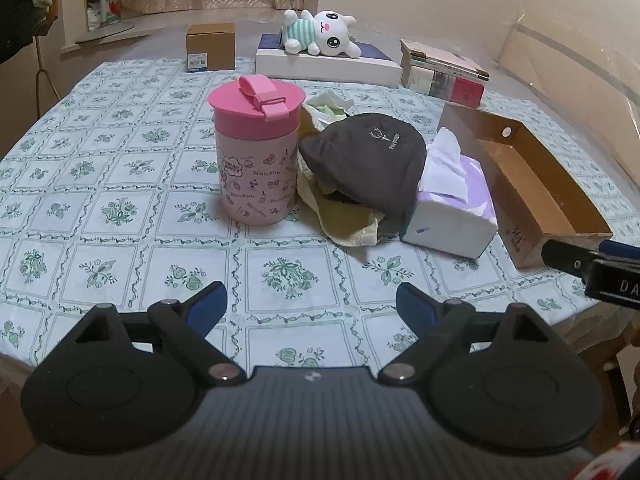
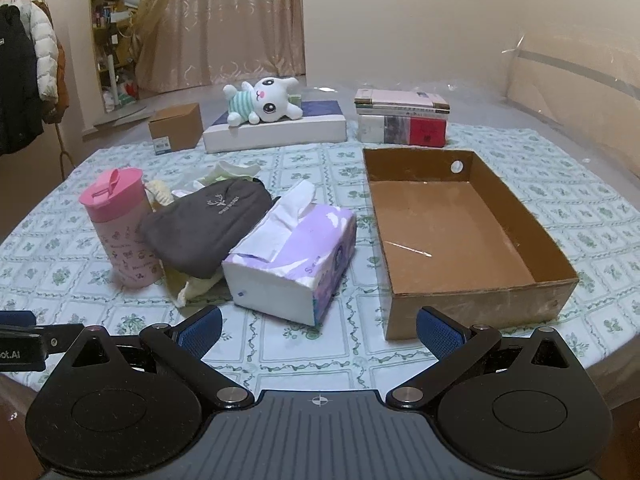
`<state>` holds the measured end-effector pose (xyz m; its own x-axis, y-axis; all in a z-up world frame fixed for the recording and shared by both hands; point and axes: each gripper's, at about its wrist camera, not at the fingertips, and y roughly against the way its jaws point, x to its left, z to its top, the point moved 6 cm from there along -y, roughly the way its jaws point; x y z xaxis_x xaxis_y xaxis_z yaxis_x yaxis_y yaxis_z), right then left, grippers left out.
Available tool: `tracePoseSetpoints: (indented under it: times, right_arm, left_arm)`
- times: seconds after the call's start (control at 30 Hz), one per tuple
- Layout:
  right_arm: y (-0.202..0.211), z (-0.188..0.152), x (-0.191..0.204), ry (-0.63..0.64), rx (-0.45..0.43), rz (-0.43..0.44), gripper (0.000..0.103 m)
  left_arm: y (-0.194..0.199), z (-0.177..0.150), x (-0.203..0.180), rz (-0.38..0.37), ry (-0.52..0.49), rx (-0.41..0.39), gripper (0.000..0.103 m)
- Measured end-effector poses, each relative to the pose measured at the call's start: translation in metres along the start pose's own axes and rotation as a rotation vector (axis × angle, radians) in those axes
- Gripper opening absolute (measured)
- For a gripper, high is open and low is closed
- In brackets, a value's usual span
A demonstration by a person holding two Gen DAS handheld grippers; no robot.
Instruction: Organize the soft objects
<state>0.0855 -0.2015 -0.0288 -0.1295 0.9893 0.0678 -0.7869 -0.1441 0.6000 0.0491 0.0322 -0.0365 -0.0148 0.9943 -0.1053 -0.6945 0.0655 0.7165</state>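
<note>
My left tongs (image 1: 312, 304) hang spread and empty over the patterned counter (image 1: 120, 208). Only the left view shows the smooth pink cup's (image 1: 256, 168) printed side. Right of it, the soft dark cap (image 1: 368, 160) lies on yellow cloth (image 1: 352, 228), touching the tissue pack (image 2: 296, 256). My right tongs (image 2: 320, 324), also spread, see the cardboard box's (image 2: 472, 292) bare floor.

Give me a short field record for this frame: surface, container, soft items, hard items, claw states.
surface: table with floral tablecloth
container: open cardboard box, nothing soft inside
soft items: dark grey beanie on cream cloths; plush bunny lying on flat white box
tissue pack: beside beanie, left of cardboard box
hard items: pink lidded cup, book stack
left claw: open, holding nothing
right claw: open, holding nothing
</note>
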Motion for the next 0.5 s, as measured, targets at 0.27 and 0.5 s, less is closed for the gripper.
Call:
tracePoseSetpoints:
  times: [0.27,0.5]
  right_arm:
    - [0.0078,-0.0025,-0.0007,-0.013,-0.002,0.000,0.102]
    - [0.0097,-0.0028,-0.0003,-0.012,-0.005,0.000,0.102]
  left_arm:
    - [0.0069,-0.0002,-0.0017,0.002,-0.009,-0.007,0.090]
    - [0.0077,-0.0011,-0.0030,0.000,-0.011,-0.002,0.090]
